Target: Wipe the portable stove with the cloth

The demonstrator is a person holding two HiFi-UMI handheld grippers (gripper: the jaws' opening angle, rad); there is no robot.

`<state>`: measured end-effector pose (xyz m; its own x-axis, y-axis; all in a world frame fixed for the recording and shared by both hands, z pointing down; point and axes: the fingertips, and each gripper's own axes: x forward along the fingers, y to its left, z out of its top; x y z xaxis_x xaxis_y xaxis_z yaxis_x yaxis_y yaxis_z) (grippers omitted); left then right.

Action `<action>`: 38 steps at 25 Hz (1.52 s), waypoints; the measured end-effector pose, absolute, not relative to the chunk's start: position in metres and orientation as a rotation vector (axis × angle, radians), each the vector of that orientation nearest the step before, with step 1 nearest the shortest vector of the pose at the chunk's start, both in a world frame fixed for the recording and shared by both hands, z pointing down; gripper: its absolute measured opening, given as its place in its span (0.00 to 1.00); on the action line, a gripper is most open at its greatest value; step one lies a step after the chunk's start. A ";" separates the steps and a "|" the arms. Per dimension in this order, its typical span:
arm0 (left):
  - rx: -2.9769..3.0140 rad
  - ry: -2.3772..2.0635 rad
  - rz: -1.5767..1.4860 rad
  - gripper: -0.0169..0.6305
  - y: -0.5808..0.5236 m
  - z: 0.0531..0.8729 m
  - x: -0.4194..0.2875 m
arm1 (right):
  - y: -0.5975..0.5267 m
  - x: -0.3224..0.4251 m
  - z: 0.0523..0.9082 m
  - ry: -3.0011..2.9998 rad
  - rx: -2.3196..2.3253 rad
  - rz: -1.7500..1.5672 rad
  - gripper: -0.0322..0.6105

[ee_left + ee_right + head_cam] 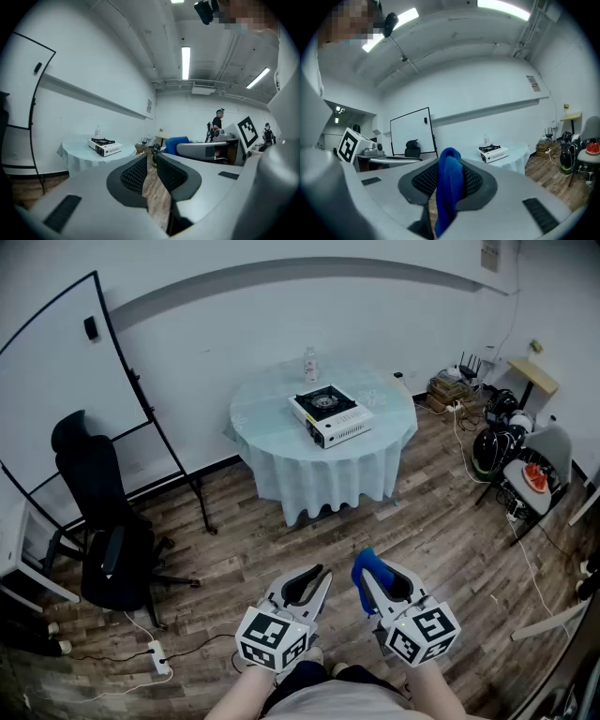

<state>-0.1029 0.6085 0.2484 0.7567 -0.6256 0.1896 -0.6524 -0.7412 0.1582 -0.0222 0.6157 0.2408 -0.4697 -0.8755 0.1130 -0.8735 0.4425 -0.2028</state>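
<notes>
The white portable stove (330,415) with a black burner sits on a round table (272,423) draped in pale blue cloth, far ahead of me across the wooden floor. It also shows small in the left gripper view, stove (104,146), and in the right gripper view, stove (492,152). My right gripper (364,570) (450,164) is shut on a blue cloth (368,565) (449,187) that hangs folded between its pads. My left gripper (319,577) (152,159) is beside it, jaws nearly together with nothing between them. Both are held low, close to my body.
A clear water bottle (309,362) stands behind the stove. A black office chair (108,540) and a whiteboard on a stand (66,381) are at the left. A power strip (157,655) lies on the floor. Bags, cables and a chair (534,465) crowd the right wall.
</notes>
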 end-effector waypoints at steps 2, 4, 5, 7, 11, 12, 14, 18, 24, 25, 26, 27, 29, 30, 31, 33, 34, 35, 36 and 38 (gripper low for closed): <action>2.747 -1.018 0.164 0.15 0.605 0.247 -0.104 | 0.613 -0.017 0.238 2.633 -1.609 -0.373 0.21; 2.755 -1.031 0.150 0.15 0.602 0.245 -0.103 | 0.611 -0.013 0.238 2.612 -1.598 -0.389 0.21; 2.757 -1.039 0.146 0.15 0.600 0.245 -0.103 | 0.610 -0.013 0.238 2.608 -1.593 -0.399 0.21; 2.755 -1.048 0.143 0.15 0.601 0.244 -0.103 | 0.610 -0.015 0.239 2.607 -1.582 -0.411 0.21; 2.752 -1.043 0.136 0.15 0.603 0.246 -0.100 | 0.612 -0.016 0.238 2.620 -1.575 -0.410 0.21; 2.751 -1.038 0.141 0.15 0.603 0.248 -0.098 | 0.613 -0.015 0.239 2.625 -1.575 -0.404 0.21; 2.756 -1.027 0.155 0.15 0.604 0.251 -0.097 | 0.612 -0.015 0.239 2.640 -1.575 -0.378 0.21; 2.759 -1.021 0.172 0.15 0.599 0.254 -0.100 | 0.608 -0.018 0.235 2.634 -1.581 -0.348 0.21; 2.767 -1.011 0.150 0.15 0.586 0.254 -0.102 | 0.599 -0.027 0.239 2.627 -1.584 -0.345 0.21; 2.769 -1.011 0.151 0.15 0.583 0.254 -0.104 | 0.595 -0.029 0.239 2.620 -1.590 -0.352 0.21; 2.768 -1.010 0.150 0.15 0.580 0.253 -0.106 | 0.592 -0.031 0.239 2.616 -1.596 -0.357 0.21; 2.768 -1.007 0.150 0.15 0.577 0.254 -0.108 | 0.588 -0.032 0.240 2.612 -1.603 -0.363 0.21; 2.772 -0.995 0.152 0.15 0.570 0.255 -0.111 | 0.579 -0.035 0.242 2.600 -1.614 -0.373 0.21; 2.778 -0.986 0.156 0.15 0.566 0.256 -0.112 | 0.575 -0.037 0.243 2.595 -1.618 -0.376 0.21; 2.786 -0.976 0.162 0.15 0.563 0.257 -0.113 | 0.570 -0.040 0.244 2.592 -1.621 -0.375 0.21; 2.804 -0.957 0.182 0.15 0.557 0.257 -0.117 | 0.563 -0.046 0.246 2.592 -1.626 -0.367 0.21; 2.811 -0.949 0.195 0.15 0.555 0.258 -0.119 | 0.560 -0.049 0.248 2.591 -1.630 -0.371 0.21; 2.815 -0.941 0.207 0.15 0.553 0.259 -0.122 | 0.557 -0.052 0.250 2.587 -1.635 -0.382 0.21; 2.818 -0.934 0.217 0.15 0.551 0.260 -0.125 | 0.555 -0.055 0.252 2.580 -1.639 -0.395 0.21; 2.826 -0.924 0.237 0.15 0.544 0.261 -0.129 | 0.549 -0.060 0.254 2.577 -1.639 -0.404 0.21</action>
<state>-0.1286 0.5435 0.2614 0.7970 -0.5705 0.1983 -0.5956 -0.7969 0.1010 -0.0597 0.5494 0.2542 -0.4327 -0.8972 0.0882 -0.8812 0.4002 -0.2517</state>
